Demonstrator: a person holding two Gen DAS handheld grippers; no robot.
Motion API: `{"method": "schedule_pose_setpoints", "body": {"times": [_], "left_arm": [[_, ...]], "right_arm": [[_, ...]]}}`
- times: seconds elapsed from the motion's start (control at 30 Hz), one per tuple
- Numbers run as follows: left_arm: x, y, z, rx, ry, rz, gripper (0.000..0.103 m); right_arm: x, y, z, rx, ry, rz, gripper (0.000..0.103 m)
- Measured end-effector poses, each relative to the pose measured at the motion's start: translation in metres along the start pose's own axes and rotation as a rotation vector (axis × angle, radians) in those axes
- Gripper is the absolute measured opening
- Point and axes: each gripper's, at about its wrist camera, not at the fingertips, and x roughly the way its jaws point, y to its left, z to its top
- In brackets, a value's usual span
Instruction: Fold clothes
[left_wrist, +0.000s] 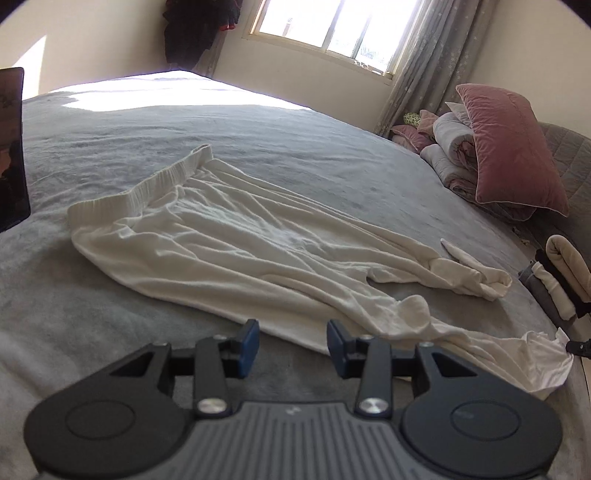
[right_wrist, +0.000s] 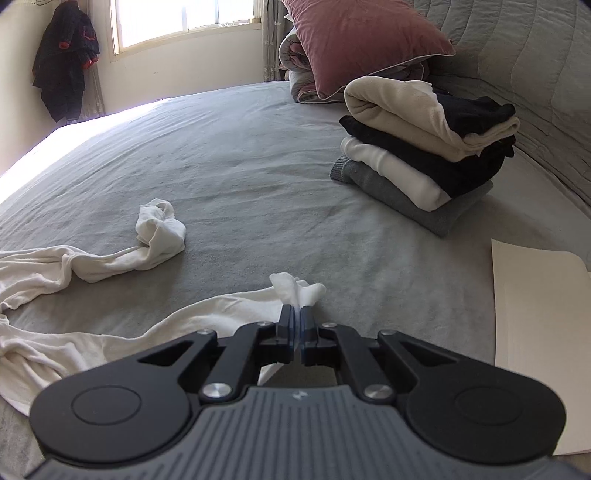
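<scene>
One pair of white knit trousers (left_wrist: 229, 236) lying ahead of both grippers; four folded garments (right_wrist: 424, 147) stacked beyond.
Left gripper (left_wrist: 291, 343) hovering, jaws spread; right gripper (right_wrist: 295, 328) pinching one trouser cuff.

The trousers (left_wrist: 229, 236) are soft white knit cloth, matt and creased. The bed (right_wrist: 258, 155) has a matt grey, faintly fuzzy cover. The pillow (right_wrist: 354, 40) looks like pink velvet with a slight sheen. Both grippers (left_wrist: 291, 343) (right_wrist: 296, 325) are matt black plastic with shiny metal screws.
</scene>
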Motion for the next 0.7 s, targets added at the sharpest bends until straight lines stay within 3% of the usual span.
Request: {"method": "schedule_pose_setpoints", "body": {"times": [0.37, 0.7], "left_arm": [[0.008, -0.115, -0.036, 0.487, -0.017, -0.342, 0.043], [0.034, -0.166, -0.055, 0.653, 0.064, -0.420, 0.042]], "right_arm": [[-0.009, -0.048, -0.037, 0.136, 0.043, 0.044, 0.001], [-0.018, -0.069, -0.050, 0.207, 0.047, 0.097, 0.001]]}}
